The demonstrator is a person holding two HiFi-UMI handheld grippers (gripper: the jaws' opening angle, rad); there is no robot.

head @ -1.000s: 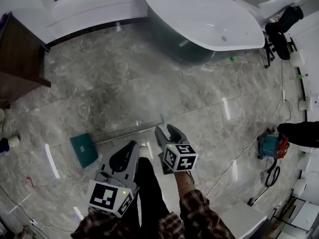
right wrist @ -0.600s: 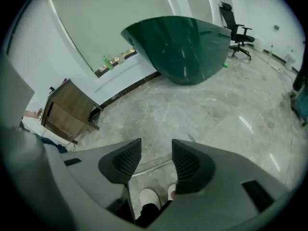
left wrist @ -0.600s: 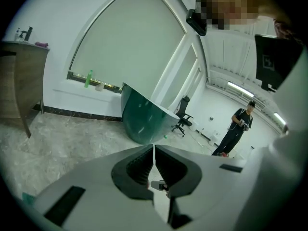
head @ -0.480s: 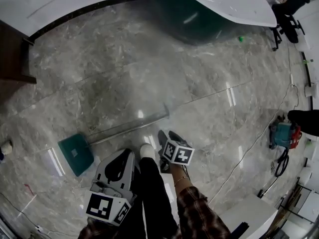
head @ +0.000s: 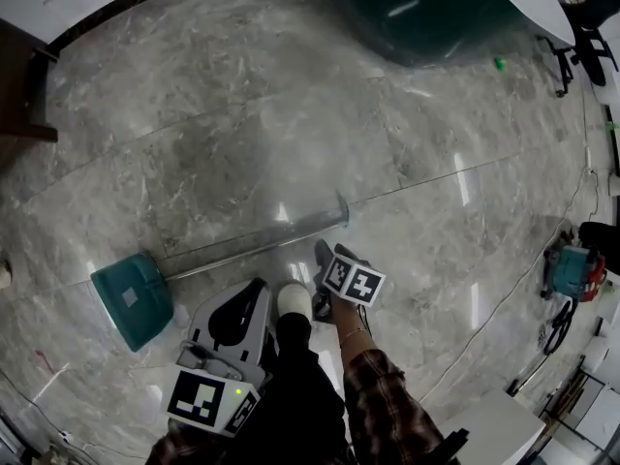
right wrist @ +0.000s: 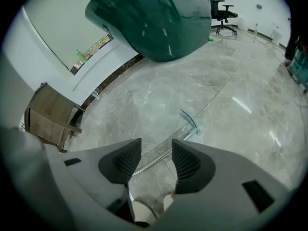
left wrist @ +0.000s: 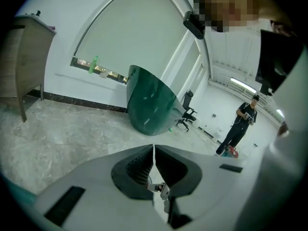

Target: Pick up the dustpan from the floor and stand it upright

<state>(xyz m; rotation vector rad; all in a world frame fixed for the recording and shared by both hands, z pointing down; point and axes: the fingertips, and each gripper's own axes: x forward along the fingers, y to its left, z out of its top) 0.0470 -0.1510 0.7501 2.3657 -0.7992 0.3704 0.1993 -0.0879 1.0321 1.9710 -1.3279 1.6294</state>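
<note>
Pressed tip to tip, the jaws of the left gripper hold nothing. Those of the right gripper stand apart and empty, pointing down at the grey marble floor. Just beyond the right jaws, the long handle of the dustpan lies flat on the floor. In the head view, its teal pan sits to the left, near the left gripper. A dark green tub stands well beyond.
</note>
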